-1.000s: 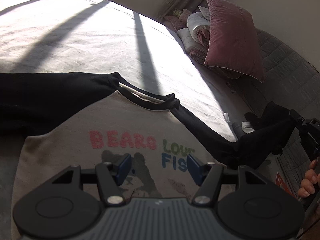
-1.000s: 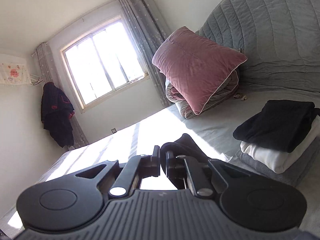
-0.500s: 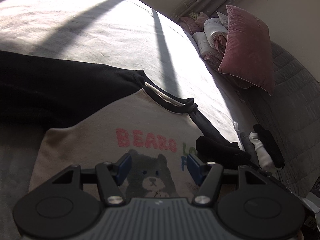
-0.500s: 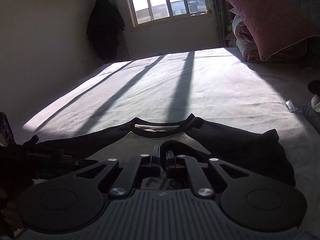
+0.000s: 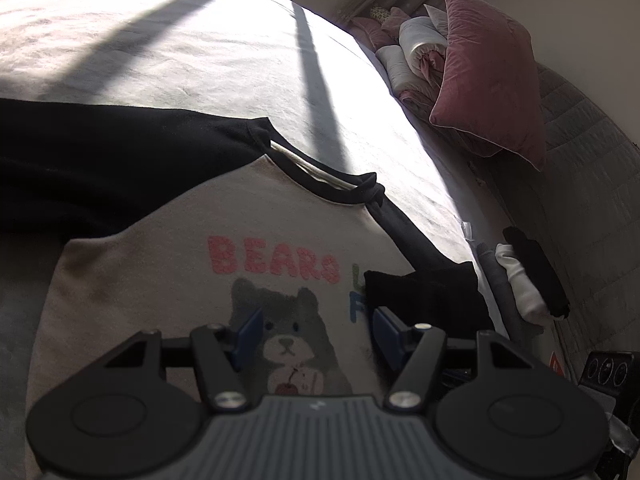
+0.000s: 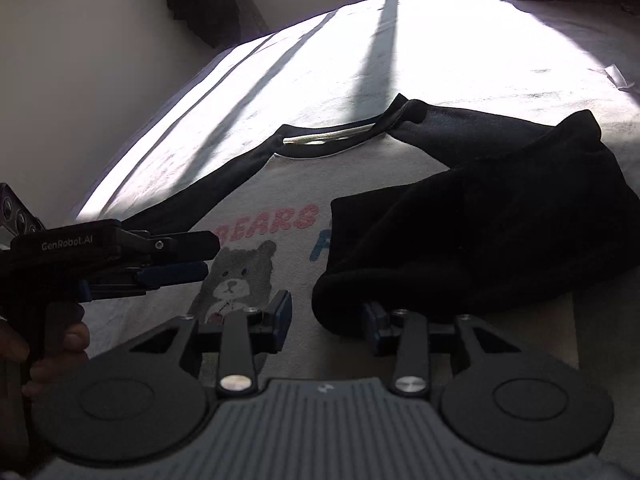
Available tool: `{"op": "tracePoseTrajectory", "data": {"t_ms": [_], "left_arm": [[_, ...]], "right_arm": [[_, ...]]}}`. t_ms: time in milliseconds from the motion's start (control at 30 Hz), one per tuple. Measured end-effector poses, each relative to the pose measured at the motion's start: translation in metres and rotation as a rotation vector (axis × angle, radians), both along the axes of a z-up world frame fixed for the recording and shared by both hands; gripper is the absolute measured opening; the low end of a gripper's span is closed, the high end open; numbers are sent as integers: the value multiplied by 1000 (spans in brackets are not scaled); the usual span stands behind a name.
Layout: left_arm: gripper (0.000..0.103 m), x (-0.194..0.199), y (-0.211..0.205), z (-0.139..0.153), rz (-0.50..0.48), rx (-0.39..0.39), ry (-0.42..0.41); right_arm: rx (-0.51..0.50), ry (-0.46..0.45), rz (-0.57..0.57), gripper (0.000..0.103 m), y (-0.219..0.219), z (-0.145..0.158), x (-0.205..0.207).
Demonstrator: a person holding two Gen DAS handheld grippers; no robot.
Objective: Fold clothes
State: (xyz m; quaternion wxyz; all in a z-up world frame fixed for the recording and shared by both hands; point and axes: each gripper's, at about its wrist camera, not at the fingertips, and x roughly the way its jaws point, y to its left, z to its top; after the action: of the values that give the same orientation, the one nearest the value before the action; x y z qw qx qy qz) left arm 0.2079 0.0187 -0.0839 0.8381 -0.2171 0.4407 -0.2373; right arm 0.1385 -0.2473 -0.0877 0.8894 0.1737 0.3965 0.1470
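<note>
Sunlight with long window-bar shadows falls across a wide bed (image 5: 200, 52), with a pink pillow (image 5: 492, 80) and rolled bedding at its far right corner and a small stack of folded clothes (image 5: 528, 280) near its right edge. A cream sweatshirt (image 5: 160, 280) with black sleeves and a black collar lies flat, face up, on the near part of the bed, printed with pink "BEARS" and a grey bear. Its right sleeve (image 6: 480, 232) is folded inward over the chest, covering part of the print. The left tool (image 5: 316, 332) hovers above the bear, jaws apart and empty. The right tool (image 6: 326, 320) is opening just at the sleeve's cuff, its right finger under the cuff's edge, the pads not pressing the cloth.
</note>
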Motion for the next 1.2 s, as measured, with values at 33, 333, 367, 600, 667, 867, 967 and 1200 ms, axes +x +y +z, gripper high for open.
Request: {"op": "tracePoseTrajectory", "data": {"t_ms": [33,333,367,600,667,867,967,1200], "left_arm": [[62,0,-2,0,-3,0,-2],[62,-15,-41,13,-123,42,-129],[62,-19,-47,14,-144,58,-154],[62,-38,-83,14,-263,198,-301],[62,-43,-91,12,-271,261,-347],[62,-45,-107,1,-245,389,-414],[62,-42,-110,-7,-206,418,-412],[38,-21,-71,-16,3,228,-262]], "right_arm": [[37,6,-15,51,-7,2,-2],[309,88,-245,51,-64,-1,-4],[344,97,-260,51,-68,-4,-3],[434,154,-314,25,-74,-17,5],[453,134,-296,21,-73,-14,5],[457,12,-165,18,-59,8,5],[459,-41,-70,18,-47,19,6],[337,-125,-72,54,-47,34,3]]}}
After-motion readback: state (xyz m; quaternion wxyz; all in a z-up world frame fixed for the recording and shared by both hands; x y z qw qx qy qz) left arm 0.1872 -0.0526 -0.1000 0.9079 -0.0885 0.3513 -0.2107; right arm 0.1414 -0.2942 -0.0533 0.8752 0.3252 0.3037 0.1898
